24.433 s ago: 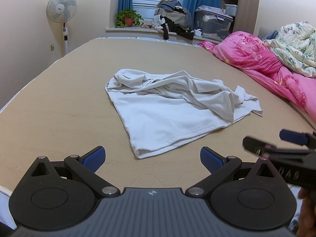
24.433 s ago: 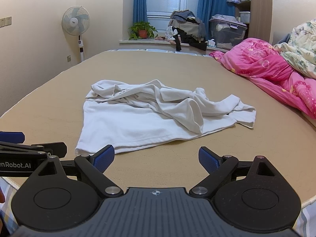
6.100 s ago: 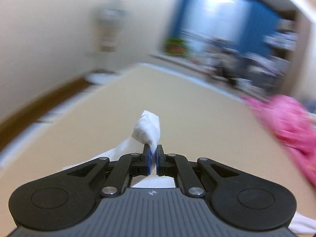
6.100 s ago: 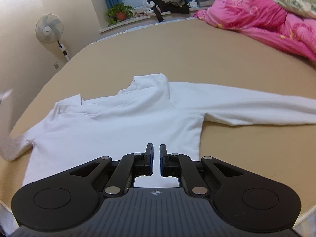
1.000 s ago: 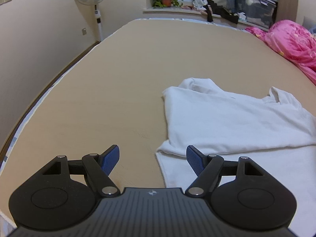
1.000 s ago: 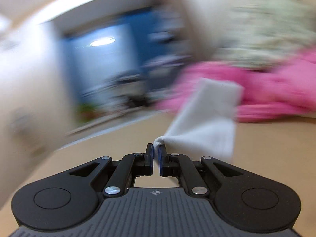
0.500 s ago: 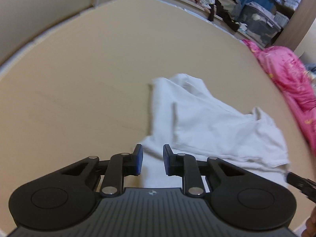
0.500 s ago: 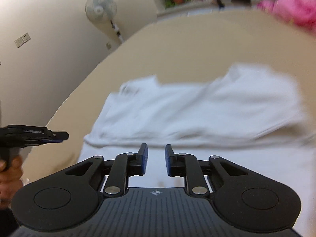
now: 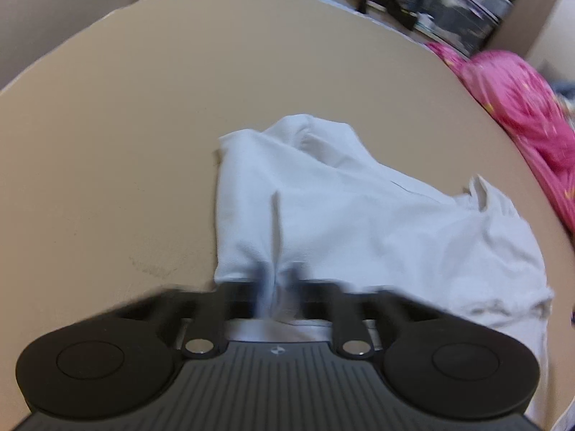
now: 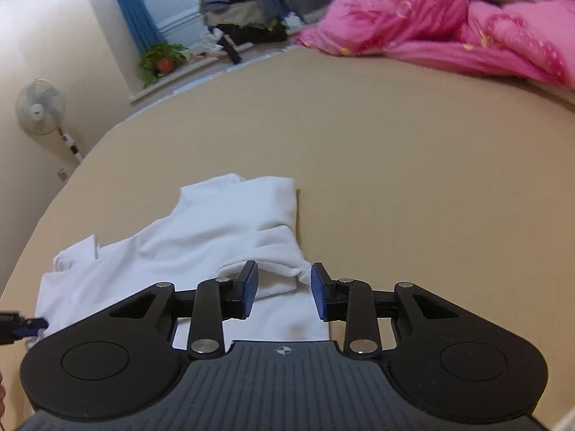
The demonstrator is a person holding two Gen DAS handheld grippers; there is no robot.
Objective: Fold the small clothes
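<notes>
Sleeves in, body fold to come

We had the white cotton long-sleeved shirt (image 10: 222, 230) near the bed's (image 10: 413, 165) near edge, sleeves folded in. Our left tool (image 9: 276, 287) was clenched on its lower-left fabric; our right tool (image 10: 284, 287) was opening astride the right fold, not gripping it. The lengthwise fold seemed left.

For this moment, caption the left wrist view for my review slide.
Left claw pinches a ridge of the white shirt lying on the tan bed.

Soft indoor light, fisheye-bent edges – left view motion-blurred
</notes>
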